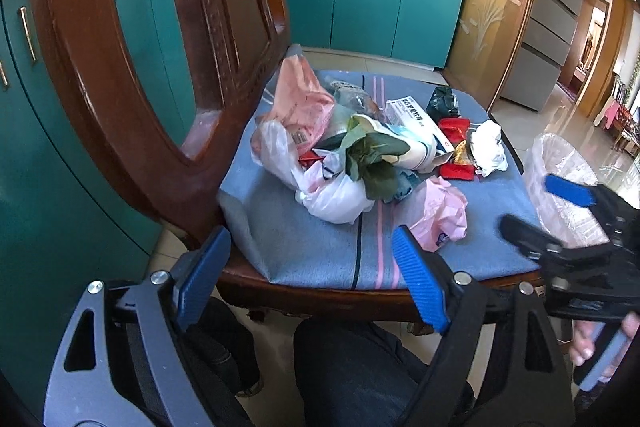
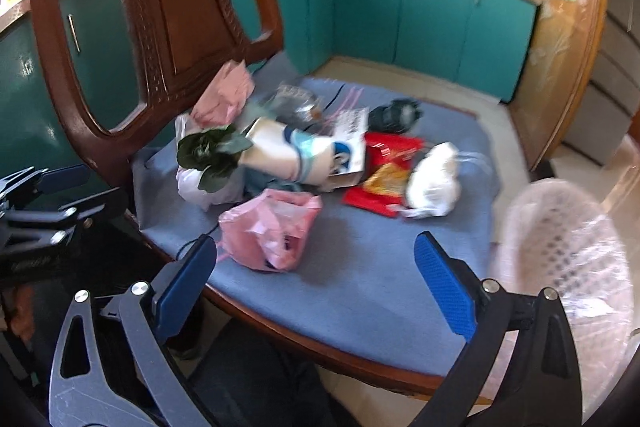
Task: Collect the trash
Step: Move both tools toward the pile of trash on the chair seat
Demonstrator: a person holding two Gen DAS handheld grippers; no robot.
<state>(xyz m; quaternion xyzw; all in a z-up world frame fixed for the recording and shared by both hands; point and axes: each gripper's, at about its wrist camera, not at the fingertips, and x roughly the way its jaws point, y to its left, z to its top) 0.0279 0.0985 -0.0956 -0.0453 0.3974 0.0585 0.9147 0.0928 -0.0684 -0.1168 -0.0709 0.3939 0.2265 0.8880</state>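
A wooden chair [image 1: 120,75] is covered on its seat by a blue cushion [image 1: 312,247], on which the trash is heaped: plastic bags, a leafy vegetable [image 1: 372,159], a paper cup [image 2: 280,155], red wrappers [image 2: 380,179]. A pink bag [image 2: 268,227] is seen nearest the front edge. A lined bin [image 2: 560,239] is placed beside the seat. The left gripper [image 1: 316,275] and right gripper [image 2: 320,283] are both held wide open, empty, before the cushion.

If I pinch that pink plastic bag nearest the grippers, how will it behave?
The pink plastic bag looks thin and crumpled, so it will probably collapse and hang limp. It seems nearly empty, so likely very light. It could slide on the blue cushion.
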